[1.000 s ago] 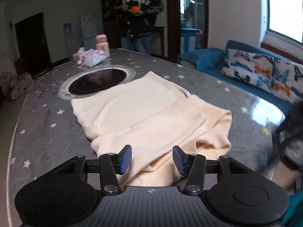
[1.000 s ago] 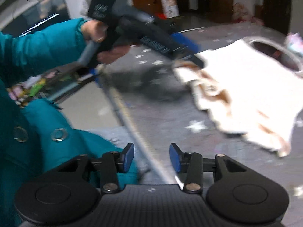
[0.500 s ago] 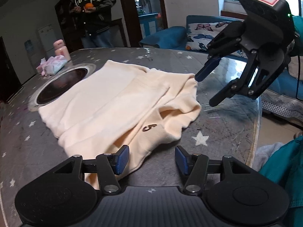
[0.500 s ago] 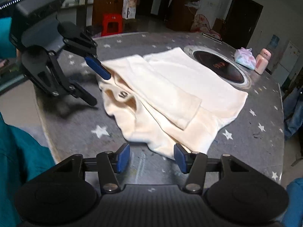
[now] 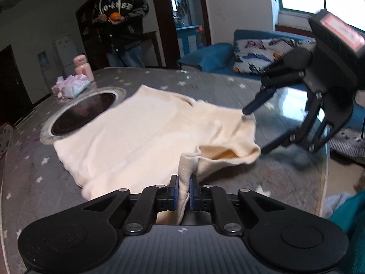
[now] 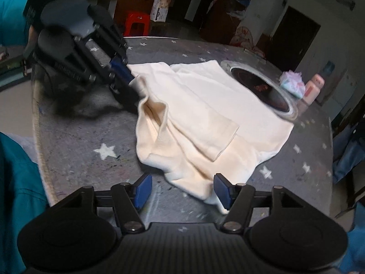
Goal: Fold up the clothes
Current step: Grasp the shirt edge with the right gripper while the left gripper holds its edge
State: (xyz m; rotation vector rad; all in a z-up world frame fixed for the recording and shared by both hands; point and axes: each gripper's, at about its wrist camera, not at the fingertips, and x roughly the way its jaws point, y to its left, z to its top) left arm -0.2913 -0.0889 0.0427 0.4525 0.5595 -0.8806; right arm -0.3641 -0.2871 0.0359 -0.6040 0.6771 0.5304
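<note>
The cream garment [image 5: 141,134] lies spread on the grey star-patterned counter [image 5: 27,166], its far edge overlapping the round inset burner [image 5: 84,111].

Half a second ago the left hand-held gripper [image 5: 182,193] hovered over the near hem with its jaws apart and nothing between them. They have just been closing, and now the blue pads clench a bunched fold of the hem, which stands up in a ridge between them. In the right wrist view the same gripper [image 6: 134,84] pinches the left corner of the garment [image 6: 205,118], which is puckered and raised off the counter [image 6: 91,132] there.

The right hand-held gripper [image 6: 182,193] has just been opening further. Its jaws stand wider apart than before, released, straddling the garment's near edge; the cloth sits between the pads and meets the right one, but they do not press on it. From the left wrist view this gripper [image 5: 253,127] hangs at the garment's right corner, one blue finger [image 5: 260,99] tip touching the cloth.

A pink bottle [image 5: 83,67] and a tissue pack [image 5: 73,85] sit beyond the burner, and a person in a dark jacket [image 5: 121,20] stands behind the counter.
</note>
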